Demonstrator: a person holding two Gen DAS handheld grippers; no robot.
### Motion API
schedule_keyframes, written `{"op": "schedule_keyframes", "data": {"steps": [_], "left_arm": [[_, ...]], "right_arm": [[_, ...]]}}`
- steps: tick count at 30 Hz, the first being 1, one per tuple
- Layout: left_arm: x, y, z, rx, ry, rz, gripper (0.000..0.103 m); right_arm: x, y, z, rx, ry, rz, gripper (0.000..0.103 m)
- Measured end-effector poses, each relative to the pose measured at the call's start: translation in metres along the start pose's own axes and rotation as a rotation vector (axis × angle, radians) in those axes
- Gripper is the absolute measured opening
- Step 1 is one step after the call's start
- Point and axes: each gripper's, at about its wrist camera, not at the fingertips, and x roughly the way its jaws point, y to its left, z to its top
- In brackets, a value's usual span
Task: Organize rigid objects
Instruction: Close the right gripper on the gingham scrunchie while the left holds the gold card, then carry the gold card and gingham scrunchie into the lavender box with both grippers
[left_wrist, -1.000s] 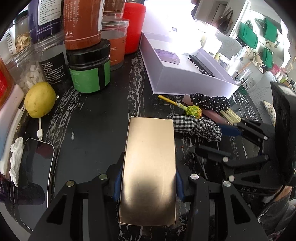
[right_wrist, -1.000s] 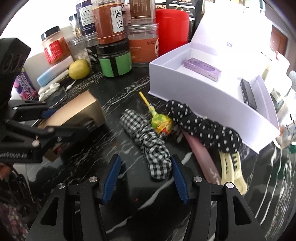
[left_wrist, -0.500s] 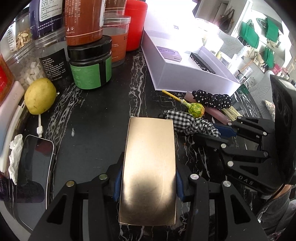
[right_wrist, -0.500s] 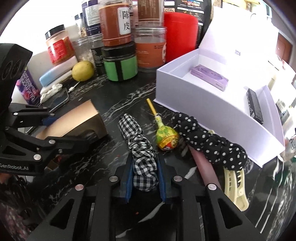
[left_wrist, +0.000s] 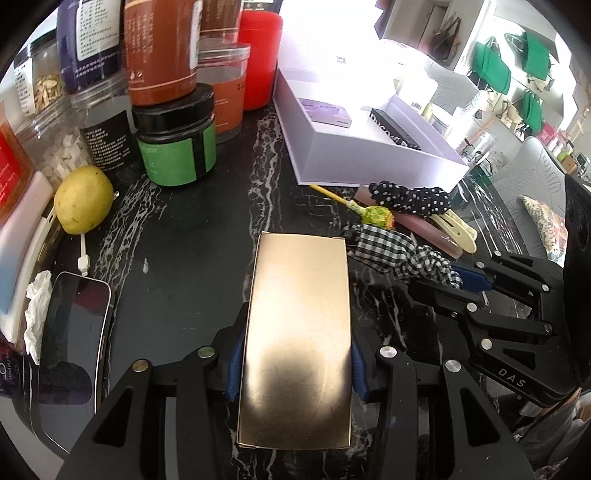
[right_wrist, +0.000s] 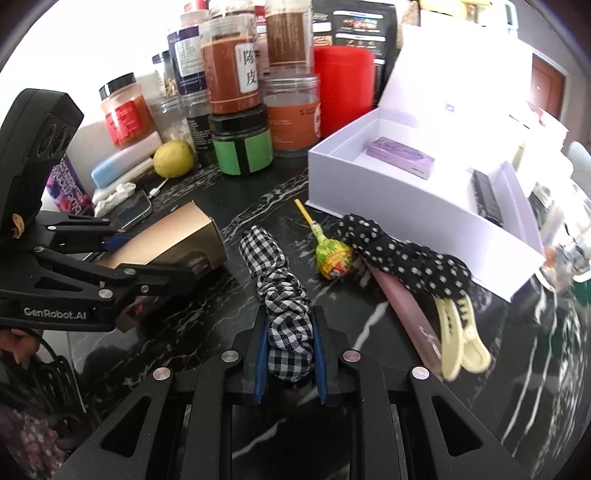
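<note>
Fabric is the weak point here: the right gripper (right_wrist: 288, 350) is clamped on the near end of the checked scrunchie (right_wrist: 277, 284), its 2 blue pads squeezing the gathered cloth, while the far end trails forward over the black marble table (left_wrist: 177, 251). Cloth that soft can creep out of a pinch, I judge, or the trailing end can sweep the lollipop (right_wrist: 330, 256) lying just beside it and set it rolling. The left gripper (left_wrist: 295, 363) is closed on the gold box (left_wrist: 297, 325), pads pressed on both long sides near the back end; most of the box sticks out ahead of the pads, so a quick swing could lever it loose. The 2 tools sit close, the box's far corner just beside the scrunchie in the left wrist view, and crossing paths would risk a knock. Beyond them the open white box (right_wrist: 417, 206) holds a purple carton (right_wrist: 400, 157) and a dark carton (right_wrist: 485, 195), with bare floor left around them. Against its front wall lie the dotted scrunchie (right_wrist: 402, 258), a pink bar (right_wrist: 410, 314) and a cream hair clip (right_wrist: 461, 339), so a low approach there is crowded. Jars, a lemon (left_wrist: 83, 199) and a phone (left_wrist: 79, 325) hem the left edge; clear room is the middle strip of tabletop.
</note>
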Motion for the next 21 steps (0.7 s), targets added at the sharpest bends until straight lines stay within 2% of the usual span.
{"op": "schedule_keyframes", "data": {"steps": [21], "left_arm": [[-0.014,-0.075,0.01,0.199,-0.031,-0.113,0.045]], "right_arm": [[-0.076,-0.025,-0.045,0.205,-0.074,-0.143,0.02]]}}
